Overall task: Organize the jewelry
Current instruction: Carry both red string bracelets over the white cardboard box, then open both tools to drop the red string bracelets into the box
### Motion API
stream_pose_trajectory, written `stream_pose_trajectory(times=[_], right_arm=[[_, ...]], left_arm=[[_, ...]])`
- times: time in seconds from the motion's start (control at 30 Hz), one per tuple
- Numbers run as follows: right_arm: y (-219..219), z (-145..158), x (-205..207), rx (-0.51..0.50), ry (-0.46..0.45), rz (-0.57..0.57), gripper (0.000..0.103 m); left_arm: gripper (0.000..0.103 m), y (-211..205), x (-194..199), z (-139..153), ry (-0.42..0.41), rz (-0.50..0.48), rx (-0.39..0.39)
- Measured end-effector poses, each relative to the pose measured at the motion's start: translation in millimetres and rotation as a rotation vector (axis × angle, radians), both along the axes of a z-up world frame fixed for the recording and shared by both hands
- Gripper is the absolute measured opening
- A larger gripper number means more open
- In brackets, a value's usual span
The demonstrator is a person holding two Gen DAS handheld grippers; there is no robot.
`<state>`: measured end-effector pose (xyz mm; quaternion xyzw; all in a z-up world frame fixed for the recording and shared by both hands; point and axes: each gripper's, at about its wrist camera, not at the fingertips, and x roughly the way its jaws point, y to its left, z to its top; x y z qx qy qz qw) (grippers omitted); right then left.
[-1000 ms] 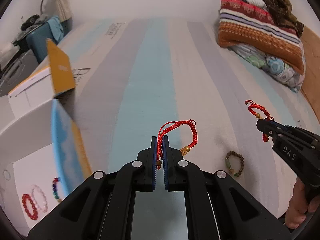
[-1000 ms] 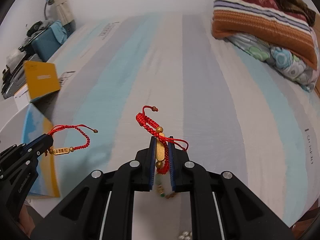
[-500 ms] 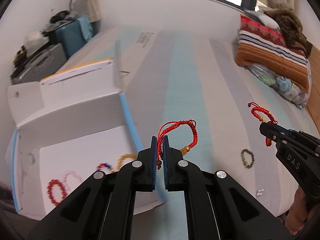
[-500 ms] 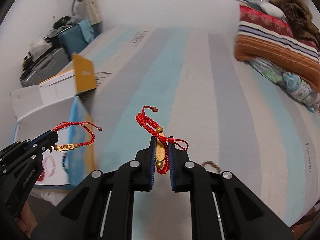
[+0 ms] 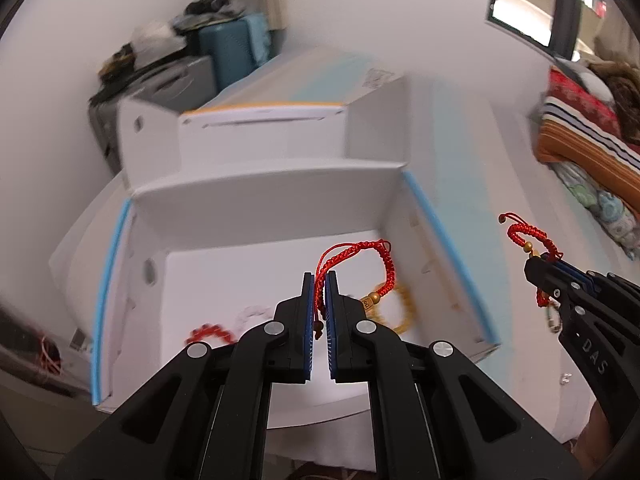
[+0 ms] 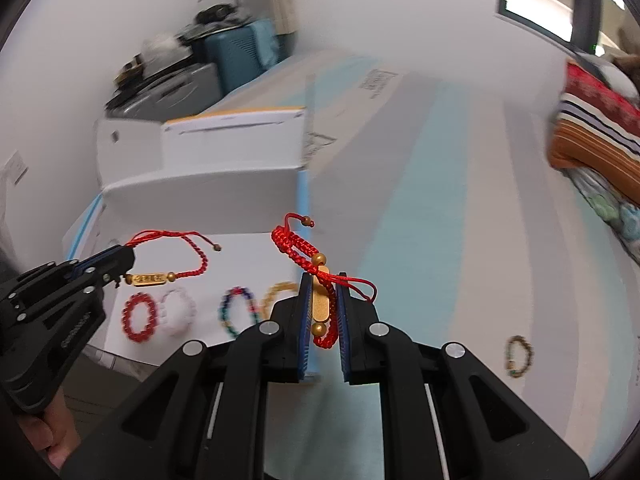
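Observation:
My left gripper (image 5: 319, 280) is shut on a red cord bracelet (image 5: 372, 252) with a gold tag, held above the open white box (image 5: 264, 192). It also shows in the right wrist view (image 6: 120, 260) with its bracelet (image 6: 172, 258). My right gripper (image 6: 323, 284) is shut on a second red cord bracelet (image 6: 304, 256) with a gold bar, over the box's right edge. It shows in the left wrist view (image 5: 540, 268) to the right of the box. Several bead bracelets lie in the box: red (image 6: 140, 318), white (image 6: 178, 310), multicoloured (image 6: 236, 312), yellow (image 6: 276, 294).
A brown bead bracelet (image 6: 519, 356) lies on the striped bed sheet (image 6: 460, 200) right of the box. Folded blankets (image 6: 596, 140) are stacked at the far right. A blue suitcase (image 6: 240, 56) and clutter stand by the wall behind the box.
Both grippers have swung left with their bracelets, from over the bed sheet to over the white box. The box now fills the left wrist view.

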<state>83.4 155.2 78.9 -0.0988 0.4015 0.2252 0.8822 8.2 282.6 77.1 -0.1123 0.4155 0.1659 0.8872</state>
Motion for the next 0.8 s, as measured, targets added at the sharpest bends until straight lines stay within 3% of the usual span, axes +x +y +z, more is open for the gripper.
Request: stream_pose_trajectory(times=[0.3, 0.8], right_arm=[[64.0, -28.4, -10.9, -0.031, 0.067, 0.082, 0.011], [99.6, -78.9, -5.1, -0.133, 0.186, 0.121, 0.011]], left_arm=[[0.005, 54.4, -22.1, -35.4, 0.066, 0.106, -0.023], [0.005, 68.9, -17.6, -67.6, 0.127, 0.115, -0.045]])
